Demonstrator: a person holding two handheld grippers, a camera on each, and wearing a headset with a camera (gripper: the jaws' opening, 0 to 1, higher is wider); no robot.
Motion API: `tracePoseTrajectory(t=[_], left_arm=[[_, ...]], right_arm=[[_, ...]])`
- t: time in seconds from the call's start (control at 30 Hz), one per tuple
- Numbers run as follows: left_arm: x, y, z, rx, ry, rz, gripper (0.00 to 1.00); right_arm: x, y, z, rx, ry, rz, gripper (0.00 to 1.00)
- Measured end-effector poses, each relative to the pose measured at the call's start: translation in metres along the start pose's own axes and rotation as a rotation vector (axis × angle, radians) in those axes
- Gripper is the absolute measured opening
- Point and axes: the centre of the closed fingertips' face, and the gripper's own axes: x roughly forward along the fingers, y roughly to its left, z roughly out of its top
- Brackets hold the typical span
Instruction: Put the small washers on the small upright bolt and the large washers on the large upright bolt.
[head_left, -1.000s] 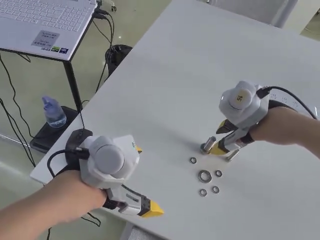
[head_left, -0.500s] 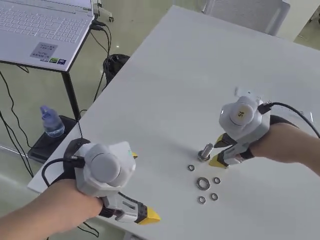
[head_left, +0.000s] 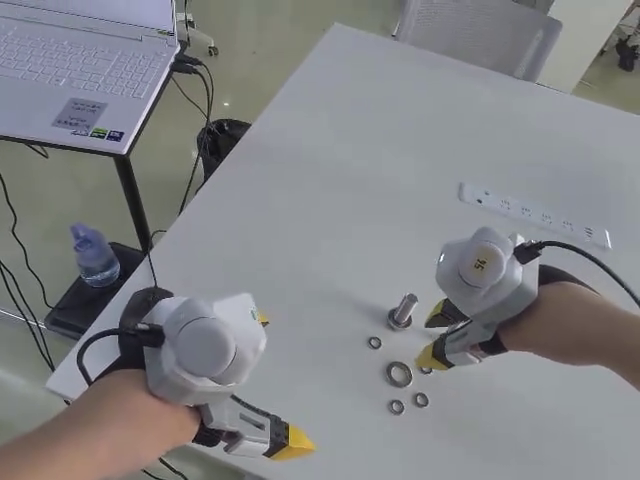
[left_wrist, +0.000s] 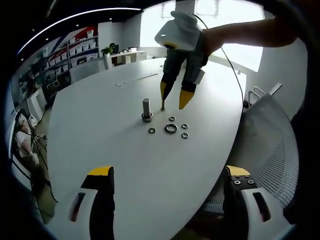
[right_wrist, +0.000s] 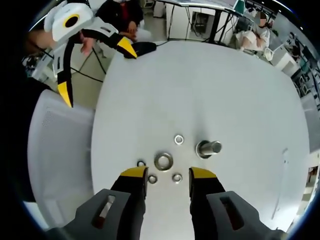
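Observation:
A large upright bolt (head_left: 403, 310) (left_wrist: 146, 110) (right_wrist: 209, 147) stands on the white table (head_left: 330, 180). Near it lie one large washer (head_left: 399, 375) (left_wrist: 171, 128) (right_wrist: 163, 161) and several small washers (head_left: 374, 343) (left_wrist: 151, 131) (right_wrist: 178, 139). A thin small bolt (left_wrist: 163, 104) stands upright beside the large one. My right gripper (head_left: 430, 338) (right_wrist: 167, 172) (left_wrist: 173, 96) hovers open just over the washers, holding nothing. My left gripper (head_left: 280, 380) (left_wrist: 167, 175) is open wide near the table's front edge, well away from the washers.
A white power strip (head_left: 530, 212) lies on the table beyond the right gripper. Off the table's left side are a laptop (head_left: 80, 60) on a stand, cables and a bottle (head_left: 92, 255) on the floor. A mesh chair (left_wrist: 270, 145) sits at the table's edge.
My right gripper has drawn back from beside the large bolt to above the washers. The head camera has shifted. The left gripper stays by the front edge.

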Motion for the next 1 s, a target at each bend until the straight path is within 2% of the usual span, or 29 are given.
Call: tracePoseTrajectory(t=[0.17,0.37,0.6,0.87,0.93,1.0], left_arm=[[0.000,-0.002,0.000,0.009,0.000,-0.003,0.90],[-0.001,-0.001,-0.002,0.014,0.003,0.000,0.90],[-0.001,-0.003,-0.002,0.011,0.004,-0.003,0.89],[0.001,-0.006,0.002,0.000,-0.014,-0.013,0.88],[0.003,-0.006,0.000,-0.001,-0.008,-0.015,0.88],[0.003,-0.006,-0.001,0.008,-0.001,-0.016,0.87]], right_arm=[[0.007,0.008,-0.001,0.016,-0.002,0.006,0.34],[0.013,0.007,0.001,0.037,-0.018,-0.016,0.34],[0.021,0.010,-0.003,0.044,0.002,-0.009,0.34],[0.034,0.009,-0.006,0.057,0.004,-0.013,0.34],[0.037,0.010,-0.008,0.057,0.006,-0.015,0.34],[0.040,0.008,-0.009,0.060,0.002,-0.035,0.33]])
